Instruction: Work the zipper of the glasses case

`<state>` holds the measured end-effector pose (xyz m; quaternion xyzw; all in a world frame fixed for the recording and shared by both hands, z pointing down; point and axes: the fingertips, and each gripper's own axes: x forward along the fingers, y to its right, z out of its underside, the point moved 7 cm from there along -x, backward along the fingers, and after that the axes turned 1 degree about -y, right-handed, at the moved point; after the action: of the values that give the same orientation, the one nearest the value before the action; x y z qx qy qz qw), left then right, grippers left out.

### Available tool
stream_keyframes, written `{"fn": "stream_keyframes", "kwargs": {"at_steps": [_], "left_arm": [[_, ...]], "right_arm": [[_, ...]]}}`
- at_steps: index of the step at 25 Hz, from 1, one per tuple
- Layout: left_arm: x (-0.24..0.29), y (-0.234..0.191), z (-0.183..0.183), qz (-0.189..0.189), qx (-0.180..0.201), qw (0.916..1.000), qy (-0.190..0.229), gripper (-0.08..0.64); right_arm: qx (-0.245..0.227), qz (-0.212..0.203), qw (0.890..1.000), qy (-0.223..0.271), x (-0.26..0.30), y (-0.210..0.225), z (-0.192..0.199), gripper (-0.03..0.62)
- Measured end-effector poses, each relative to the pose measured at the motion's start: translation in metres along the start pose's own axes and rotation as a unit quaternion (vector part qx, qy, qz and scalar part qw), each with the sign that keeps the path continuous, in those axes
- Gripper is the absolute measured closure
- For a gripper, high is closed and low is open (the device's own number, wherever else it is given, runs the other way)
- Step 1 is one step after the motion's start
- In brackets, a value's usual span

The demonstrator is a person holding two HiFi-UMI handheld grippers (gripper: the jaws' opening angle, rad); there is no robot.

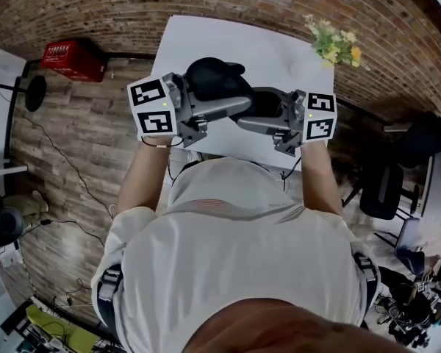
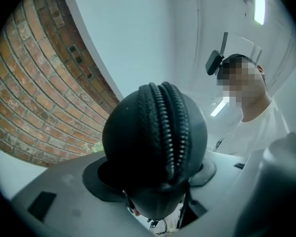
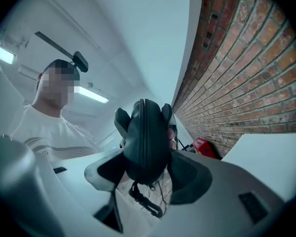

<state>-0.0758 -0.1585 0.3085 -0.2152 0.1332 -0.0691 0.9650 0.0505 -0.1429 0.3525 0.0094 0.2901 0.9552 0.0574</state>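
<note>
Left gripper [image 2: 154, 179] and right gripper [image 3: 146, 168] each clamped on black oval zippered glasses case [image 1: 213, 77], opposite ends. Case held clear above white table [image 1: 206, 37].

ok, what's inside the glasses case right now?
Can't see in. The glasses case shows only its dark shell and a zipper that looks closed at both ends; whatever is inside is covered.
</note>
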Motion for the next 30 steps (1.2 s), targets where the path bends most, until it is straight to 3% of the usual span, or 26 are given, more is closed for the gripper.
{"fn": "stream_keyframes", "kwargs": {"at_steps": [5, 9, 13, 17, 20, 24, 30], "left_arm": [[0.0, -0.01, 0.004, -0.022, -0.012, 0.9996, 0.013, 0.286], [-0.001, -0.014, 0.001, -0.04, -0.015, 0.9987, 0.026, 0.287], [-0.012, -0.021, -0.01, -0.093, -0.022, 0.9929, 0.071, 0.287], [-0.02, -0.031, -0.024, -0.165, -0.003, 0.9813, 0.099, 0.287], [-0.026, -0.038, -0.033, -0.21, -0.007, 0.9695, 0.127, 0.287], [-0.032, -0.045, -0.042, -0.244, -0.017, 0.9567, 0.158, 0.287], [-0.027, -0.046, -0.046, -0.256, -0.02, 0.9496, 0.18, 0.287]], "right_arm": [[0.001, 0.013, 1.0, -0.001, -0.002, 0.007, 0.0, 0.278], [-0.025, 0.038, 0.999, 0.016, -0.008, 0.008, -0.004, 0.267], [-0.065, 0.1, 0.991, 0.066, -0.024, 0.007, -0.016, 0.276], [-0.111, 0.184, 0.97, 0.114, -0.043, 0.007, -0.029, 0.316], [-0.158, 0.235, 0.954, 0.1, -0.041, 0.001, -0.03, 0.344], [-0.2, 0.264, 0.942, 0.049, -0.021, -0.001, -0.021, 0.391], [-0.193, 0.3, 0.934, 0.023, 0.001, 0.014, -0.008, 0.437]]}}
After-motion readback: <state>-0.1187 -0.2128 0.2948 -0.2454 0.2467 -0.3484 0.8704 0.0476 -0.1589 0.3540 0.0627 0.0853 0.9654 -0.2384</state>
